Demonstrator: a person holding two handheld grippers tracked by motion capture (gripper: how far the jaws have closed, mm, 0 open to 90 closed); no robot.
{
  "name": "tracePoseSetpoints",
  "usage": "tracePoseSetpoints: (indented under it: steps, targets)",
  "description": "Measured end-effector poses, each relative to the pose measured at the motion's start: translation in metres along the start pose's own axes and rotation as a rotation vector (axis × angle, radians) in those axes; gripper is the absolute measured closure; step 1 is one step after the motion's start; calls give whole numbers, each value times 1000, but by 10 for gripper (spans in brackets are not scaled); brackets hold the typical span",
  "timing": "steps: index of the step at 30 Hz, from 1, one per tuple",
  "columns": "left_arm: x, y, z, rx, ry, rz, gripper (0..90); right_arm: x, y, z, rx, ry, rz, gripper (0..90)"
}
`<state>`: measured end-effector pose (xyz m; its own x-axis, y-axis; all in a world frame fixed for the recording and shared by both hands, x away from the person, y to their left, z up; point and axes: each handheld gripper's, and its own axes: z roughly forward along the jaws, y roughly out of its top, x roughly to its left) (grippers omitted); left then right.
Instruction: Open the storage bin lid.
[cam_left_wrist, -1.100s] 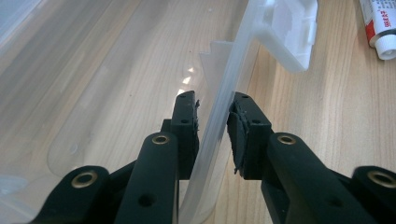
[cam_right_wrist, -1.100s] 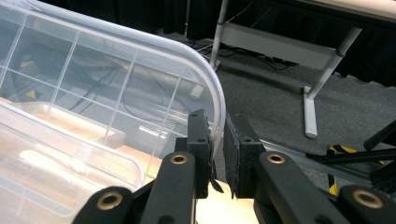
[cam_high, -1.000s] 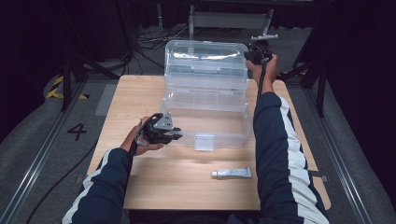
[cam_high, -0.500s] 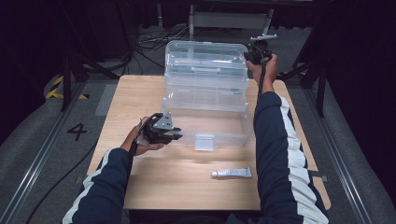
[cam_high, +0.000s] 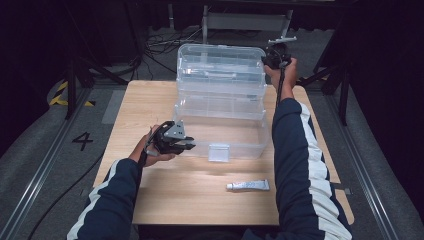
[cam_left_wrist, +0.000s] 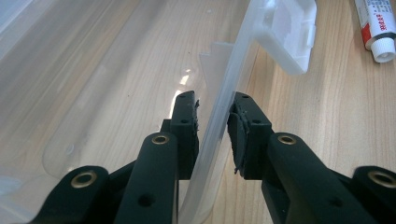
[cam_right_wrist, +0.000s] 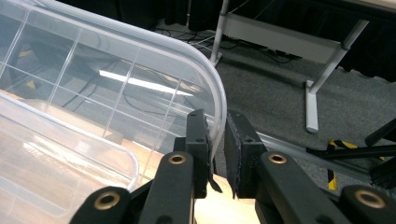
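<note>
1. I see a dark room with black curtains, grey floor, cables and a metal frame behind a wooden table (cam_high: 150, 105).
2. My count: one table, one clear plastic box (cam_high: 220, 132) with one lid (cam_high: 220, 62), one latch (cam_high: 218, 152), one small tube (cam_high: 248, 185), two grippers.
3. The box sits on the far middle of the table, its lid swung up and back at the far side. The tube lies apart from it, on the near side of the table, right of centre.
4. My left gripper (cam_high: 189, 145) is at the box's near left corner. In the left gripper view its pads (cam_left_wrist: 243, 126) are clenched on the box's front wall (cam_left_wrist: 219, 116): one jaw inside the box, one outside, the thin wall running up between them.
5. The latch (cam_left_wrist: 292, 35) hangs on that same wall farther along from the jaws, and the tube's capped end (cam_left_wrist: 380, 32) lies beyond it on the wood.
6. My right gripper (cam_high: 274, 55) is raised at the lid's far right corner. In the right gripper view its pads (cam_right_wrist: 236, 144) are closed on the lid's curved rim (cam_right_wrist: 218, 112), the rim passing between them.
7. The box is see-through and colourless, so the wood grain shows through its floor. The lid is likewise clear, with moulded ribs forming a grid (cam_right_wrist: 93, 79) and a rounded corner. The latch is a frosted white flap.
8. The tube is white with a white cap and small print.
</note>
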<state>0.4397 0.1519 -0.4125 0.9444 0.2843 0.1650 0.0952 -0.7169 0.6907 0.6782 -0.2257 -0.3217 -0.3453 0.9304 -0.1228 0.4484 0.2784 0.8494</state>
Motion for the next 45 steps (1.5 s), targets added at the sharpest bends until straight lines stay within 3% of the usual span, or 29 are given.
tracePoseSetpoints:
  steps: [13,16,17,26,33,45]
  targets:
    - [1,-1,0,-4,-10,-1,731,-2,-1,1,27,-3,-8,817]
    - [1,-1,0,-4,-14,0,732,-4,-1,-2,18,12,-5,838]
    - [1,-1,1,0,3,4,741,-5,-1,-2,22,8,-14,838]
    - [2,-1,3,-9,-14,-9,736,-8,0,-13,6,16,-27,830]
    - [1,-1,3,-15,-7,-15,727,-6,-4,-26,-10,36,-36,816]
    - [-2,0,2,-19,13,-23,724,-6,-26,-67,-34,69,-70,772]
